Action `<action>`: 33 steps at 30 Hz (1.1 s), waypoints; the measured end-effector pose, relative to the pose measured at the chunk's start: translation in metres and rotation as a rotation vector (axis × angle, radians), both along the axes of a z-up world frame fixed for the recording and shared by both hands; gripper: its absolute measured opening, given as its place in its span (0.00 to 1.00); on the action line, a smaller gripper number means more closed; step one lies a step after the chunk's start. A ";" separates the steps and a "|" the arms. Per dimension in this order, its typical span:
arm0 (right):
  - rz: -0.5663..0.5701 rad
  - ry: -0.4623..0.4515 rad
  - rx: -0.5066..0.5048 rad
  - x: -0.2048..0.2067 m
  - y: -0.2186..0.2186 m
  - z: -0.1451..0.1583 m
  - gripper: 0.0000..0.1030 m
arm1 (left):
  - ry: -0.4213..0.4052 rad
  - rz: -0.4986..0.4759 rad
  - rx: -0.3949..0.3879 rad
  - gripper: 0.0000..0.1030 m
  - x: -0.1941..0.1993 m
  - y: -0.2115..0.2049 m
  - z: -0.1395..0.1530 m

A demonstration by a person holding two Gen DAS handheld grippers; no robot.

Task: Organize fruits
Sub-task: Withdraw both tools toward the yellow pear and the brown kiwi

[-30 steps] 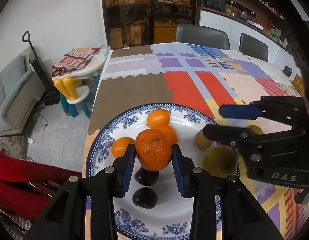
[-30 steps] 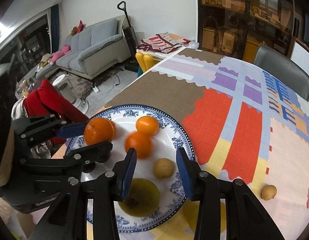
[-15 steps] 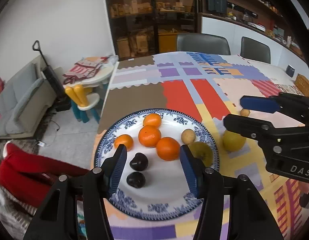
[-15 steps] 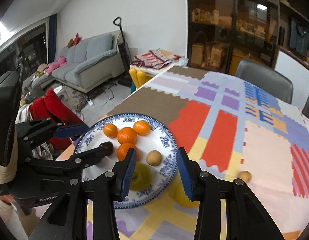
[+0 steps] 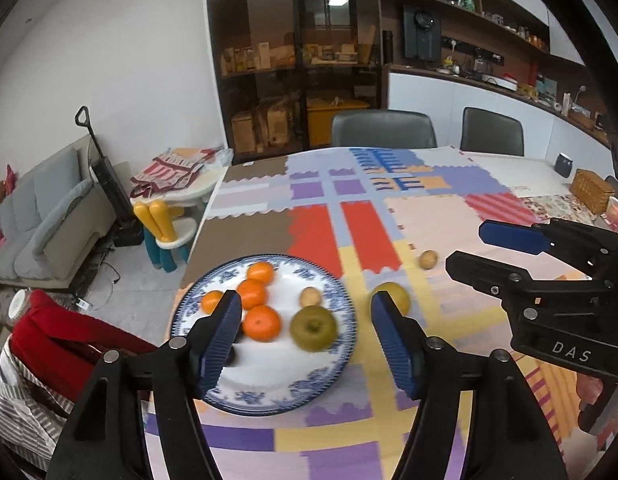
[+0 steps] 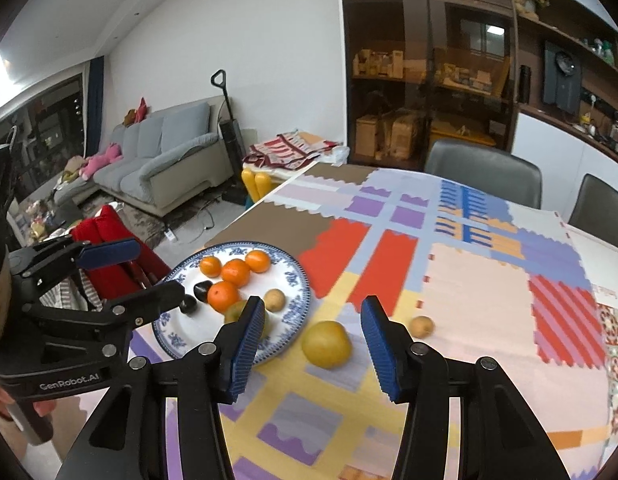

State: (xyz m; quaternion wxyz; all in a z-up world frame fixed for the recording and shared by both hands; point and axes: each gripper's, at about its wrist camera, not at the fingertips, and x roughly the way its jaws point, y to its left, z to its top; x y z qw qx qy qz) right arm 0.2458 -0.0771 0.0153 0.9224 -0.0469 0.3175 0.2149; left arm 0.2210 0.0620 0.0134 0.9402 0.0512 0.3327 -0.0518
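Observation:
A blue-patterned plate (image 5: 269, 364) near the table's left front corner holds several oranges (image 5: 261, 322), a green round fruit (image 5: 313, 327), a small brown fruit (image 5: 310, 297) and two dark fruits (image 6: 203, 290). On the cloth right of the plate lie a yellow pear (image 6: 326, 344) and a second small brown fruit (image 6: 421, 326). My left gripper (image 5: 304, 304) hovers above and in front of the plate, its jaws opening with nothing between them. My right gripper (image 6: 313, 306) hangs over the yellow pear, jaws also opening and empty.
The table carries a patchwork cloth (image 5: 365, 216); its left edge runs just beside the plate. A wicker basket (image 5: 591, 190) stands at the far right, two grey chairs (image 5: 383, 130) behind. Red clothing (image 5: 61, 332) and a child's stool (image 5: 165, 224) are off the left edge.
My left gripper released the orange onto the plate and opened wide. Both grippers pulled back and up from the plate, and the right jaws widened a little.

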 end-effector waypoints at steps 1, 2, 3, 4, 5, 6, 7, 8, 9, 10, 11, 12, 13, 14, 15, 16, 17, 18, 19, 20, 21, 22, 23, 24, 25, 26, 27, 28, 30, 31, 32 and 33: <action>-0.002 -0.003 0.000 -0.002 -0.004 0.001 0.50 | -0.003 -0.003 -0.003 0.67 -0.002 -0.004 0.001; -0.004 -0.007 -0.003 -0.004 -0.009 0.001 0.51 | -0.006 -0.008 -0.009 0.67 -0.004 -0.010 0.002; -0.009 -0.015 -0.012 -0.007 -0.014 0.002 0.53 | -0.006 -0.012 -0.016 0.67 -0.005 -0.013 0.002; -0.015 -0.021 -0.018 -0.009 -0.019 0.002 0.54 | -0.007 -0.022 -0.024 0.68 -0.006 -0.018 0.002; -0.019 -0.025 -0.020 -0.010 -0.023 0.003 0.54 | -0.009 -0.027 -0.026 0.68 -0.006 -0.022 0.002; -0.024 -0.028 -0.024 -0.011 -0.029 0.003 0.54 | -0.011 -0.029 -0.027 0.69 -0.006 -0.026 0.001; -0.028 -0.029 -0.028 -0.012 -0.032 0.003 0.54 | -0.013 -0.033 -0.029 0.70 -0.006 -0.030 0.000; -0.035 -0.030 -0.030 -0.013 -0.036 0.003 0.54 | -0.013 -0.037 -0.032 0.71 -0.006 -0.034 -0.001; -0.040 -0.030 -0.027 -0.013 -0.041 0.003 0.54 | -0.014 -0.044 -0.035 0.71 -0.006 -0.038 -0.002; -0.044 -0.028 -0.027 -0.014 -0.044 0.003 0.54 | -0.013 -0.049 -0.037 0.71 -0.005 -0.042 -0.004; -0.050 -0.027 -0.030 -0.014 -0.048 0.002 0.54 | -0.013 -0.052 -0.037 0.71 -0.004 -0.046 -0.006; -0.058 -0.029 -0.034 -0.013 -0.053 0.001 0.54 | -0.015 -0.056 -0.037 0.71 -0.004 -0.049 -0.008; -0.062 -0.029 -0.038 -0.012 -0.057 0.000 0.54 | -0.017 -0.060 -0.034 0.71 -0.002 -0.053 -0.010; -0.066 -0.025 -0.042 -0.011 -0.060 -0.001 0.54 | -0.018 -0.063 -0.034 0.71 -0.001 -0.056 -0.012; -0.070 -0.022 -0.044 -0.010 -0.063 -0.003 0.54 | -0.021 -0.068 -0.035 0.71 0.001 -0.059 -0.015; -0.070 -0.020 -0.047 -0.009 -0.066 -0.004 0.54 | -0.022 -0.072 -0.033 0.71 0.003 -0.062 -0.017; -0.070 -0.017 -0.055 -0.007 -0.068 -0.007 0.54 | -0.021 -0.072 -0.031 0.71 0.005 -0.064 -0.020; -0.068 -0.016 -0.061 -0.006 -0.069 -0.009 0.54 | -0.020 -0.076 -0.034 0.71 0.007 -0.066 -0.023; -0.066 -0.015 -0.067 -0.005 -0.070 -0.011 0.54 | -0.016 -0.079 -0.037 0.71 0.010 -0.068 -0.027; -0.065 -0.013 -0.073 -0.004 -0.071 -0.013 0.54 | -0.009 -0.083 -0.039 0.71 0.014 -0.070 -0.031; -0.065 -0.009 -0.078 -0.002 -0.073 -0.016 0.54 | -0.005 -0.085 -0.038 0.71 0.017 -0.072 -0.035; -0.066 -0.003 -0.081 0.000 -0.074 -0.019 0.54 | -0.001 -0.089 -0.035 0.71 0.020 -0.074 -0.039; -0.067 0.003 -0.082 0.001 -0.075 -0.022 0.54 | 0.002 -0.094 -0.031 0.71 0.022 -0.075 -0.042; -0.068 0.012 -0.083 0.005 -0.077 -0.026 0.54 | 0.007 -0.099 -0.023 0.71 0.025 -0.077 -0.046; -0.070 0.016 -0.085 0.006 -0.078 -0.028 0.54 | 0.012 -0.104 -0.016 0.71 0.027 -0.078 -0.050; -0.074 0.023 -0.088 0.009 -0.080 -0.032 0.54 | 0.019 -0.111 -0.012 0.71 0.030 -0.080 -0.054; -0.076 0.027 -0.089 0.011 -0.080 -0.035 0.54 | 0.027 -0.117 -0.013 0.71 0.033 -0.081 -0.058; -0.079 0.036 -0.090 0.014 -0.081 -0.039 0.54 | 0.035 -0.123 -0.015 0.71 0.036 -0.082 -0.062; -0.081 0.049 -0.092 0.020 -0.082 -0.044 0.54 | 0.049 -0.131 -0.013 0.71 0.043 -0.083 -0.070; -0.081 0.055 -0.095 0.023 -0.081 -0.048 0.54 | 0.053 -0.132 -0.007 0.71 0.046 -0.084 -0.073; -0.084 0.063 -0.098 0.026 -0.081 -0.052 0.54 | 0.057 -0.134 0.001 0.71 0.049 -0.085 -0.077; -0.083 0.069 -0.097 0.029 -0.081 -0.055 0.54 | 0.060 -0.133 0.012 0.71 0.052 -0.085 -0.080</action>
